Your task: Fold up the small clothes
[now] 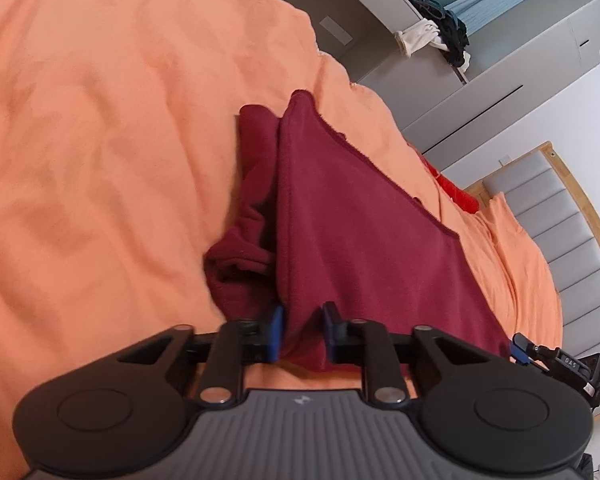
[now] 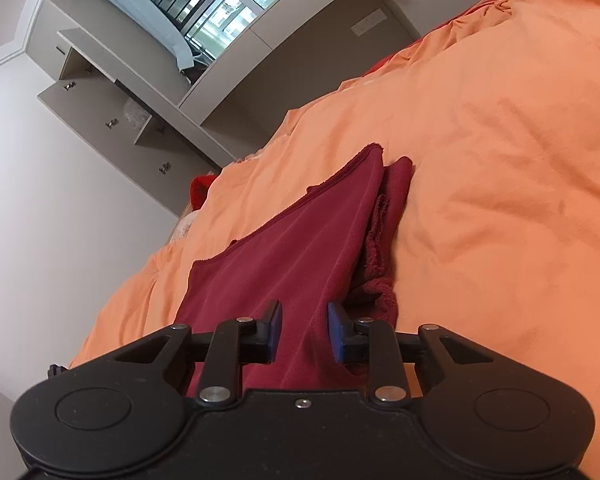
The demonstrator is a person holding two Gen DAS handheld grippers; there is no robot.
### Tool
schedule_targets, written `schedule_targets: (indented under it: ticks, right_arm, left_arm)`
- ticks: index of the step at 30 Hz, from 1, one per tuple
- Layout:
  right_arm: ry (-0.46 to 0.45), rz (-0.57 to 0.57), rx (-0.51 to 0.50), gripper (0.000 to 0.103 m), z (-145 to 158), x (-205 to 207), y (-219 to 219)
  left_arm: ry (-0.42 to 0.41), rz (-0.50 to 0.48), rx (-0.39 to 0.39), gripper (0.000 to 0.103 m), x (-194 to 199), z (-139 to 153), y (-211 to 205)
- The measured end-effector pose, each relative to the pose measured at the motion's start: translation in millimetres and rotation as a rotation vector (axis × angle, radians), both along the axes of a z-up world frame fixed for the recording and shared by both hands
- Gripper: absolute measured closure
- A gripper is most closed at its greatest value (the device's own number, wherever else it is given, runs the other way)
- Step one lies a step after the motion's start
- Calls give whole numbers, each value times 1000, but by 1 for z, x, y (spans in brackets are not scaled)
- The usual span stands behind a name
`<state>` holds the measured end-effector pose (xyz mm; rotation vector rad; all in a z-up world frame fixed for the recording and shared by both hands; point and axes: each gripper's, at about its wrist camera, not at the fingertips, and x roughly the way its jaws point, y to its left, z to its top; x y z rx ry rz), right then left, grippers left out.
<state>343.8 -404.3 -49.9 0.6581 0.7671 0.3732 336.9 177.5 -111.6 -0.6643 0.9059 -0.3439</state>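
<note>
While the maroon garment (image 1: 352,216) lies stretched across the orange bedcover (image 1: 100,140), both grippers have hold of its near edge. On the left, the left gripper (image 1: 303,332) has its blue-padded fingers (image 1: 277,332) drawn in narrow, and a fold of the maroon cloth rises between them, pinched against the pads. Just left of that fold, part of the same garment is bunched into a rumpled heap on the cover, while the flat panel runs away from the gripper toward the far edge of the bed, its hemmed edge showing along the right. Further right in the left wrist view, the tip of the other gripper (image 1: 556,360) shows at the garment's near right corner, beside a grey padded headboard (image 1: 572,240). From its own camera, the right gripper (image 2: 305,332) likewise has its jaws nearly closed on a ridge of the maroon fabric, the cloth filling the gap between the pads. Beyond the bed stand pale cabinets (image 2: 112,92) and a window (image 2: 220,12).
</note>
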Motion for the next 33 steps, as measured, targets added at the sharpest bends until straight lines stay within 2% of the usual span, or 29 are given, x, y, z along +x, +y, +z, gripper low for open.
schedule_targets:
  ticks: [2,4,6,7,8,14,17,21,25,27,28,29,31,32,33]
  right_arm:
    - [5,7,0,75,-3,0,0]
    - [13,24,-6,77,-5,-1,2]
    - [22,39,-26,88,-5,-1,6]
    - [36,40,-43,97,-5,0,7]
    - [47,35,-57,99,-6,0,7]
    - [28,19,15,100,-1,-8,-6]
    - [26,12,38,100,1,-11,-11]
    - [83,-6,26,100,-15,-12,-17]
    - [121,-11,14,100,-33,-15,-23]
    - [122,-7,19,100,-35,-16,-25]
    - [128,-9,21,97,-35,-17,-26]
    - [138,-26,33,85,-34,-19,-29]
    - [150,-51,75,67,-30,-25,-37]
    - [143,-61,86,57,-26,-29,-41]
    - [137,-81,85,52,-20,-36,-44]
  left_arm:
    - [5,-4,10,94,-1,-2,-1]
    - [14,-9,39,98,-2,-3,0]
    - [15,-27,62,98,-3,-1,-1]
    - [13,-37,74,98,-4,1,-1]
    - [10,-45,85,98,-4,4,0]
    - [38,-48,65,99,-5,16,15]
    - [67,-44,69,99,-3,11,20]
    - [118,-43,62,99,1,-12,21]
    - [101,-39,62,96,0,-10,23]
    - [82,-24,50,90,-4,-8,26]
    - [82,-18,30,78,-6,-6,29]
    - [81,0,22,44,-10,-3,33]
    - [38,43,-1,11,-24,11,42]
    - [20,92,27,2,-34,22,44]
    - [5,134,72,2,-41,32,46]
